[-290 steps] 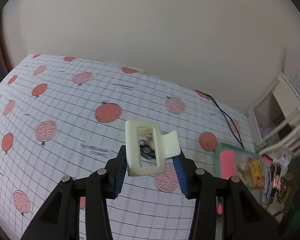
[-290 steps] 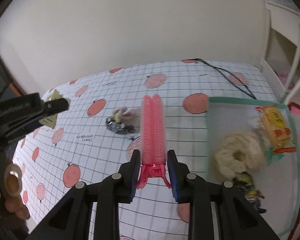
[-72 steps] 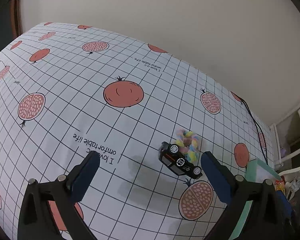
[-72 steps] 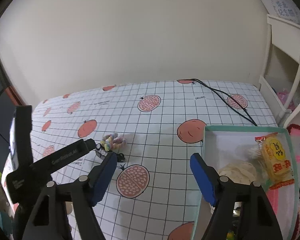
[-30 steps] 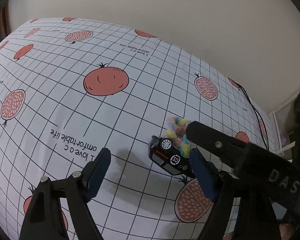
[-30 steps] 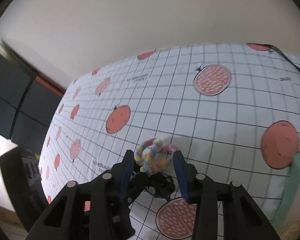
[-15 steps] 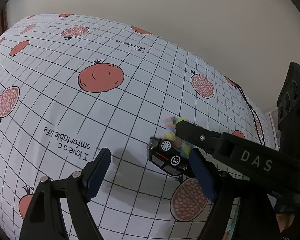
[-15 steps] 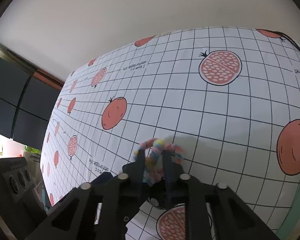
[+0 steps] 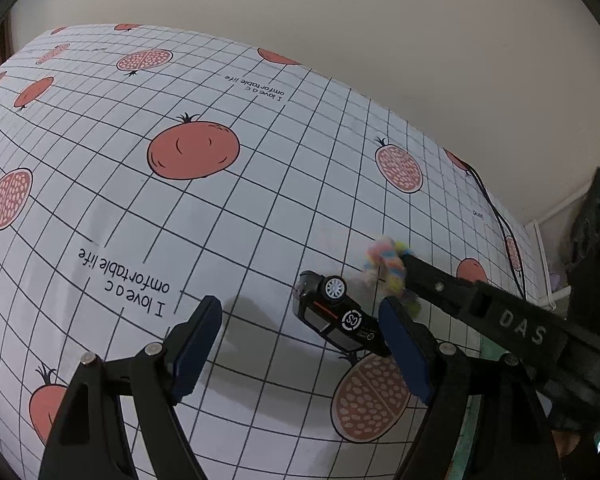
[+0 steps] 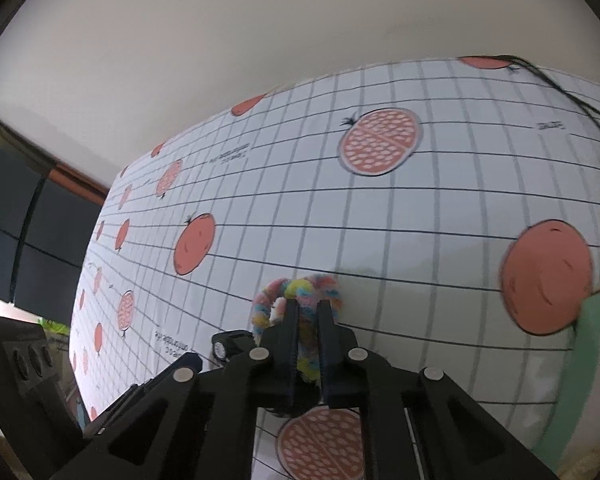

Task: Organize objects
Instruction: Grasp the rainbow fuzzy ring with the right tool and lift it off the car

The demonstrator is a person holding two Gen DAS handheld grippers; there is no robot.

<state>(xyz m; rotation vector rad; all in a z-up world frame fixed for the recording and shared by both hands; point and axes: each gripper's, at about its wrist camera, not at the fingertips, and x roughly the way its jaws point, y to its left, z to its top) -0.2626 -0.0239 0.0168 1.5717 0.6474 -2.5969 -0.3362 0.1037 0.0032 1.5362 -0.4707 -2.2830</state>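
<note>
White gridded cloth printed with red pomegranates covers the counter beneath both tongs. Ahead-right of the right tongs, a green-rimmed tray edge shows. The left tongs hang wide open above the cloth, holding nothing; a small black toy car lies between their tips, close to the right-hand blue pad. The right tongs are pinched closed on a fluffy pastel rainbow scrunchie, which sits just beyond the car, between the black fingers.
</note>
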